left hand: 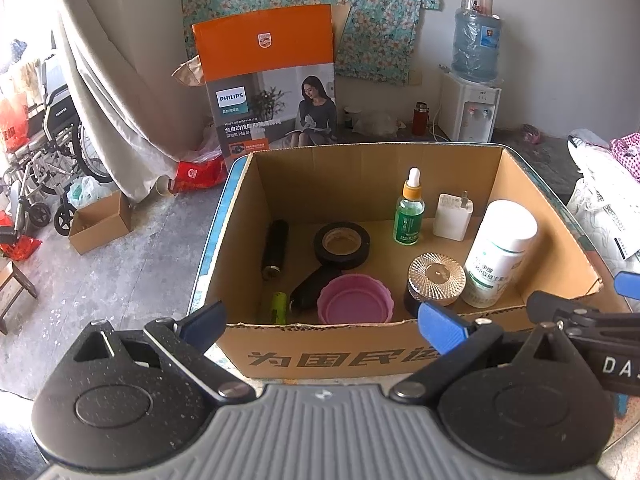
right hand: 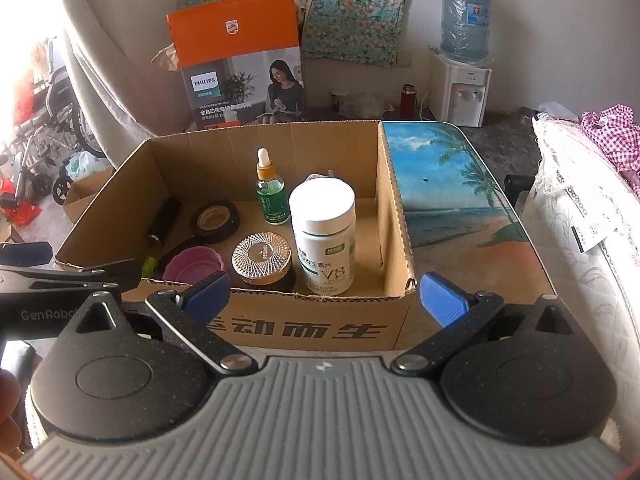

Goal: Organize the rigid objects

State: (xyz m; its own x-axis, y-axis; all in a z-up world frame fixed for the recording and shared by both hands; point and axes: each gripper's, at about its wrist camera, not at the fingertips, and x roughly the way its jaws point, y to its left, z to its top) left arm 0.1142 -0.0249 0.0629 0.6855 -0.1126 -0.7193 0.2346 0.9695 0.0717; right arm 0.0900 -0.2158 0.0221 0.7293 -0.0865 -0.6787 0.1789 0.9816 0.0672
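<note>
An open cardboard box (left hand: pixel 332 350) (right hand: pixel 312 328) stands on a small table. Inside it are a white vitamin bottle (left hand: pixel 498 254) (right hand: pixel 323 236), a green dropper bottle (left hand: pixel 409 210) (right hand: pixel 272 192), a white charger plug (left hand: pixel 453 216), a roll of black tape (left hand: pixel 342 246) (right hand: pixel 215 222), a jar with a ribbed gold lid (left hand: pixel 436 280) (right hand: pixel 262 258), a pink lid (left hand: pixel 355 299) (right hand: pixel 192 266), a black cylinder (left hand: pixel 275 249) and a small yellow-green item (left hand: pixel 278 307). My left gripper (left hand: pixel 322 326) hangs open at the box's near wall, empty. My right gripper (right hand: pixel 326 300) is open and empty too.
The table top (right hand: pixel 460 200) with a beach picture lies bare to the right of the box. A white mattress edge (right hand: pixel 580 240) borders it on the right. Behind stand a Philips carton (left hand: pixel 272 84), a water dispenser (left hand: pixel 474 92) and a wheelchair (left hand: pixel 44 148) at far left.
</note>
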